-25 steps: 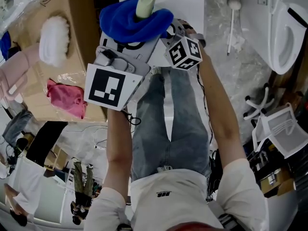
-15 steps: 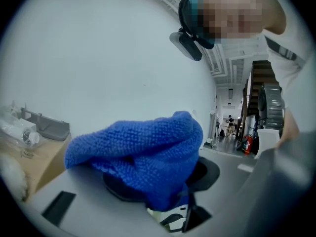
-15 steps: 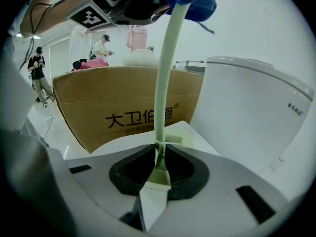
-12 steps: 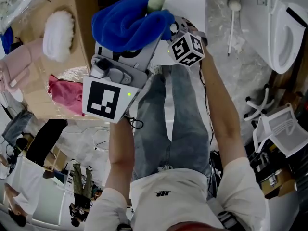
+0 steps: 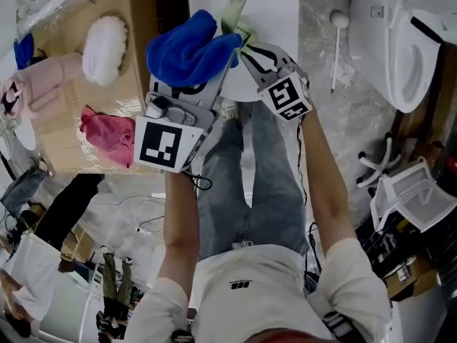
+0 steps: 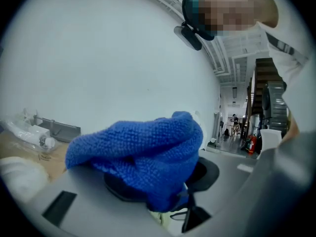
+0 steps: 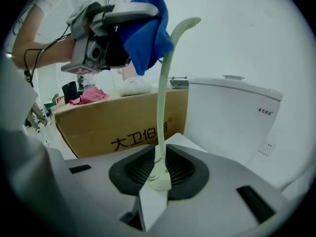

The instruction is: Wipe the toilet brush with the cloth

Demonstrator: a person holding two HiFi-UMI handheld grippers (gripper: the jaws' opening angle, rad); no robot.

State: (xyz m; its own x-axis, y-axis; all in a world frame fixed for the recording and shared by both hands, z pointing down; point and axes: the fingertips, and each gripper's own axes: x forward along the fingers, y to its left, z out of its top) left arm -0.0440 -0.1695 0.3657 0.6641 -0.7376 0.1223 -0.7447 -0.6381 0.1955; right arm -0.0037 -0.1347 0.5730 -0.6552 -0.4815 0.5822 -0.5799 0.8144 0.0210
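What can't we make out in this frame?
Left claw grip: left gripper view, blue cloth between its jaws, which just closed further, hides it.
Cloth touching toilet brush? Right gripper view: they overlap, contact unclear.
White stick on floor: head view, too small to identify.

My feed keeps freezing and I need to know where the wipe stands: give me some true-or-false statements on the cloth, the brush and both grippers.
1. The left gripper holds the blue terry cloth. True; the cloth is bunched between its jaws, which have just been closing slightly.
2. The right gripper is empty. False: its pads clamp the pale green toilet brush, though the jaws have just eased open a little.
3. The blue cloth is up beside the brush's far end. True.
4. The pink cloth hangs on the brush. False: it lies on the brown cardboard box.
5. A white ceramic toilet stands at the head view's right. True.
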